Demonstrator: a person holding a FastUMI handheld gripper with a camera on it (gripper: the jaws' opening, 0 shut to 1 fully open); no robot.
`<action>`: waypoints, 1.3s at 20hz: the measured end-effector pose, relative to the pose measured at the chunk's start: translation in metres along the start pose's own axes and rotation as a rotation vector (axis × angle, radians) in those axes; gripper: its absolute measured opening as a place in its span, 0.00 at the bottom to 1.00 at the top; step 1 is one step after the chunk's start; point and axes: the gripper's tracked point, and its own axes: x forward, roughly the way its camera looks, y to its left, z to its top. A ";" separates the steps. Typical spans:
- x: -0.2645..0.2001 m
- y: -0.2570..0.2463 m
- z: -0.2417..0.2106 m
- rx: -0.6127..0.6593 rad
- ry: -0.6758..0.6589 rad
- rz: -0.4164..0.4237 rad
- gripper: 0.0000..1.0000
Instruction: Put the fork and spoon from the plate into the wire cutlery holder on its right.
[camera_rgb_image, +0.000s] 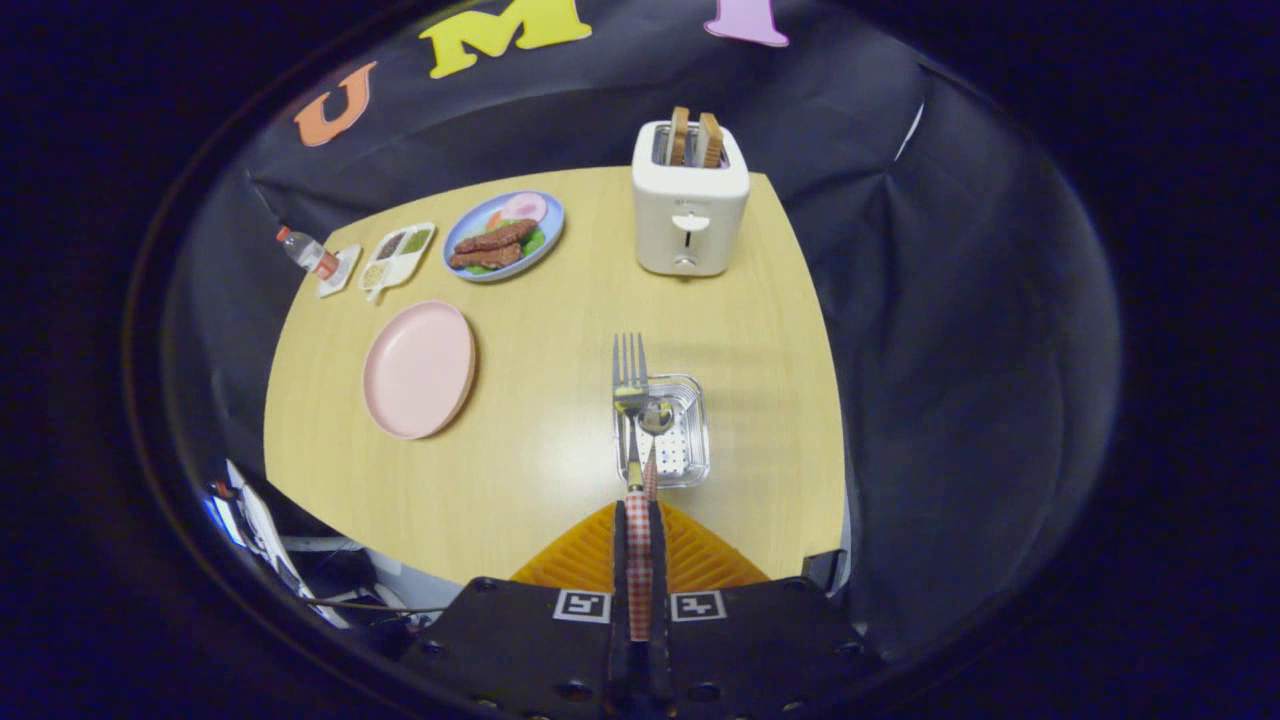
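Both fingers of the gripper (639, 520) pinch the fork (630, 385) and spoon (655, 415) handles; we centre them over the wire cutlery holder (690, 430), then lower before releasing.

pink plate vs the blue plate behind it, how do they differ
The round pink plate lies bare, while the round blue plate carries brown meat slices on green leaves. The pink plate sits nearer the tool; the blue plate lies further back, level with the white toaster. The pink plate looks larger, perhaps just from nearness. Both rest flat on the wooden table. The tool's fingers are shut on the checked-handled fork and spoon.
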 end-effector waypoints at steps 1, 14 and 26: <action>0.004 -0.003 0.000 -0.001 0.021 0.004 0.07; 0.035 -0.028 -0.013 0.017 0.351 -0.031 0.07; 0.056 -0.037 0.006 0.027 0.448 -0.091 0.09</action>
